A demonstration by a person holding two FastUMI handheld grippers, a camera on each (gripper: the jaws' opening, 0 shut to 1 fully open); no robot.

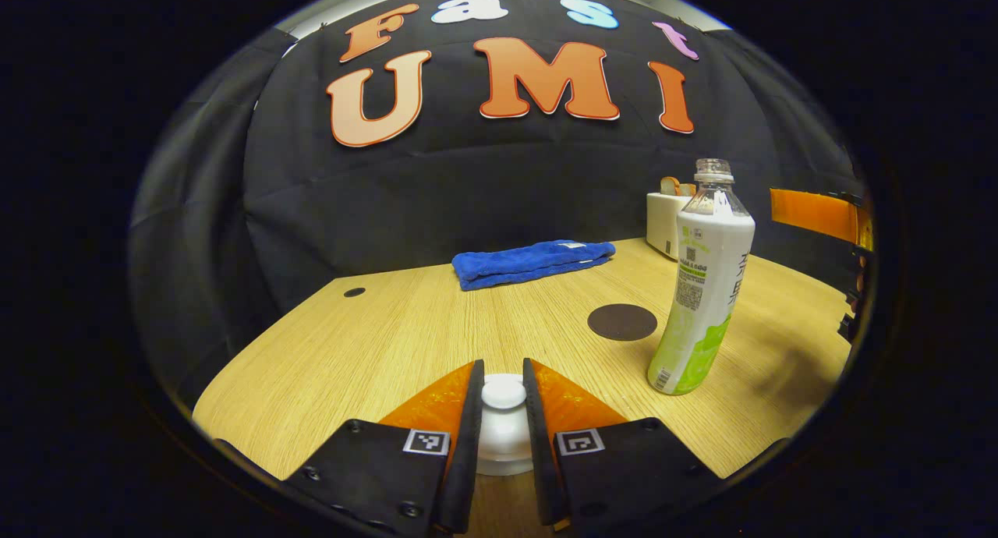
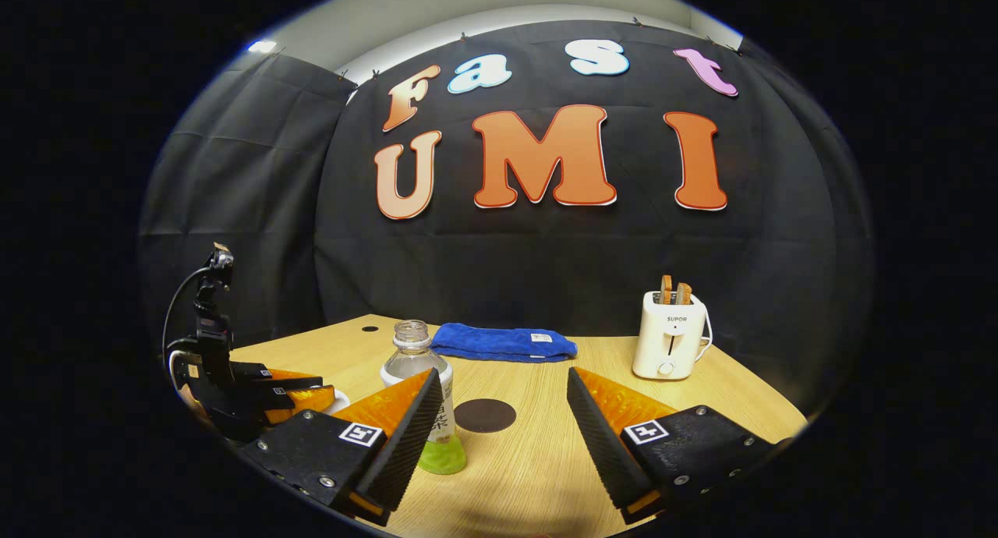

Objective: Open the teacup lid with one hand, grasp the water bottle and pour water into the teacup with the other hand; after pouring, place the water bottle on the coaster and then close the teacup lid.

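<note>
Left gripper point(image 1: 503, 413): bottom centre of the left gripper view, its 2 fingers drawn in narrow on the knob of the teacup lid point(image 1: 504, 425), 1 finger pressing each side. It also shows at the lower left of the right gripper view point(image 2: 308, 394), low over the table.
Right gripper point(image 2: 503, 425): bottom of the right gripper view, fingers spread wide with nothing between them, held above the table.
Table point(image 1: 390, 343): light wood, across the lower half of both views.
Blue towel point(image 1: 532, 262): folded, at the far edge of the table, centre of the left gripper view.
Toaster point(image 2: 670, 335): white, upright at the right of the right gripper view, 2 slices standing in its slots.
Water bottle point(image 1: 702, 288): uncapped and upright on the table, right of centre in the left gripper view, just beside the coaster but not on it. In the right gripper view its lower part sits behind the left finger.
Teacup lid: white, round, resting flat on the cup, which is mostly hidden beneath it.
Coaster point(image 1: 622, 321): dark round disc, flat on the table between the bottle and the towel, bare.
</note>
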